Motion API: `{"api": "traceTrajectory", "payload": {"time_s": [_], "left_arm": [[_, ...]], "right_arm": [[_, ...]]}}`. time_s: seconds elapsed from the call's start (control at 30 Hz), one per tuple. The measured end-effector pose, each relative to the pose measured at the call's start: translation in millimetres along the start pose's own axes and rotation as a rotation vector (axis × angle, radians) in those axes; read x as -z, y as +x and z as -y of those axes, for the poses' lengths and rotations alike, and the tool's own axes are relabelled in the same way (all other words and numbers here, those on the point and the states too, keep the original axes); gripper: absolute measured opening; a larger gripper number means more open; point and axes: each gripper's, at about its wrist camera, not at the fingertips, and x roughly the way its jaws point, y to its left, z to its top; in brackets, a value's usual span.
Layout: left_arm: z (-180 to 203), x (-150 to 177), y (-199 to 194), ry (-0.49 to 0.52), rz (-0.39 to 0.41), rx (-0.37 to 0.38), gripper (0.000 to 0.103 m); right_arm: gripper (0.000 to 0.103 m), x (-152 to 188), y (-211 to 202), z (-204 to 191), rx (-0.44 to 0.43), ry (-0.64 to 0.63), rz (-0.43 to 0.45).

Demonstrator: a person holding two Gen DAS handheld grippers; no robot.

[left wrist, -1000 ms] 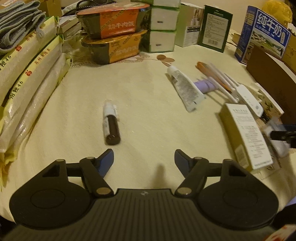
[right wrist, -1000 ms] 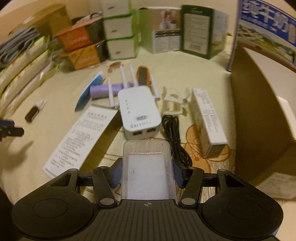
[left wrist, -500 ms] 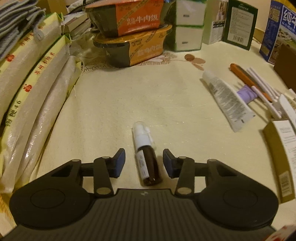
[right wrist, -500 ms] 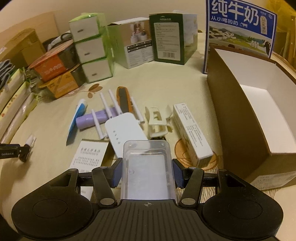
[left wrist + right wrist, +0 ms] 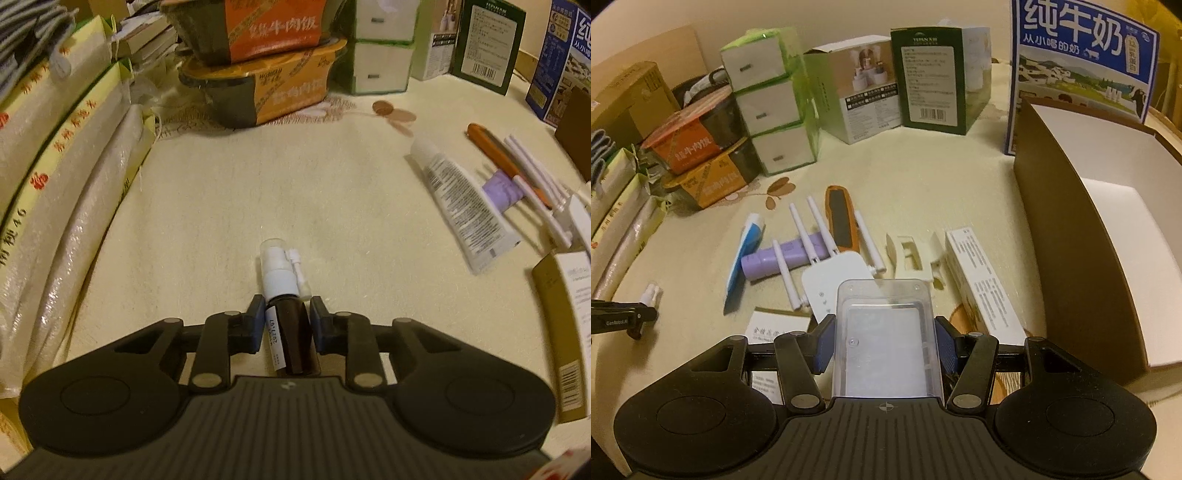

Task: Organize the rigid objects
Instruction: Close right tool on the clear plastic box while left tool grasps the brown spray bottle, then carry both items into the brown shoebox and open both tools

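Open brown box (image 5: 1082, 236) with white interior sits at the right of the cloth-covered table (image 5: 258, 192), judged to be the likely drop point; nothing can be seen inside the visible part. Clear plastic case (image 5: 886, 332) is clamped across its width by the right gripper (image 5: 884, 349), jaws about half open and pads pressed on both side walls; it is carried above the router (image 5: 838, 277) and clutter, near the box's left wall. Case is judged light, stiff but thin-walled and slick, so flex or slip is expected under a hard squeeze; the current hold on the long sides near the rear looks sound. Remaining loose items lie mid-table: carton (image 5: 982, 284), tube (image 5: 461, 199), orange tool (image 5: 840, 218). Small brown spray bottle (image 5: 290, 332) lies on the cloth, directly between the pads of the left gripper (image 5: 286, 325); jaws have just been closing and are now shut onto the bottle's dark body, white pump head (image 5: 275, 266) and thin side nozzle (image 5: 299, 271) protruding forward past the fingertips. Bottle is judged light, rigid, probably glass so breakable if dropped, round and smooth so roll within the pads is possible. Grip belongs on the labelled body as taken, not on the pump head, as the nozzle looks easily snapped or actuated
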Motion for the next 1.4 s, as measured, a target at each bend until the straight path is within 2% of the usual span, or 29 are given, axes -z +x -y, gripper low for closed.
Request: {"api": "traceTrajectory", "payload": {"time_s": [0.2,0.33,0.53,0.7,0.83,0.93,1.13,1.4], "left_arm": [[37,-20,-38,0.031,0.058,0.037,0.022],[81,-38,-67,0.081,0.12,0.101,0.022],[169,-64,-103,0.183,0.198,0.27,0.022],[249,-79,-123,0.256,0.235,0.41,0.022],[308,-86,-129,0.299,0.224,0.495,0.022],[347,-90,-129,0.336,0.216,0.528,0.022],[409,-92,-115,0.386,0.157,0.553,0.022],[451,-80,-81,0.433,0.076,0.53,0.022]], "right_arm": [[0.052,-10,-18,11,-0.04,0.009,0.031],[0.052,-17,-39,26,-0.051,0.016,0.076],[0.052,-23,-79,68,-0.019,0.047,0.142],[0.052,-26,-110,114,0.041,0.086,0.183],[0.052,-26,-127,157,0.092,0.131,0.2],[0.052,-26,-133,186,0.114,0.163,0.205],[0.052,-23,-124,226,0.146,0.183,0.167],[0.052,-19,-96,261,0.149,0.193,0.111]]}}
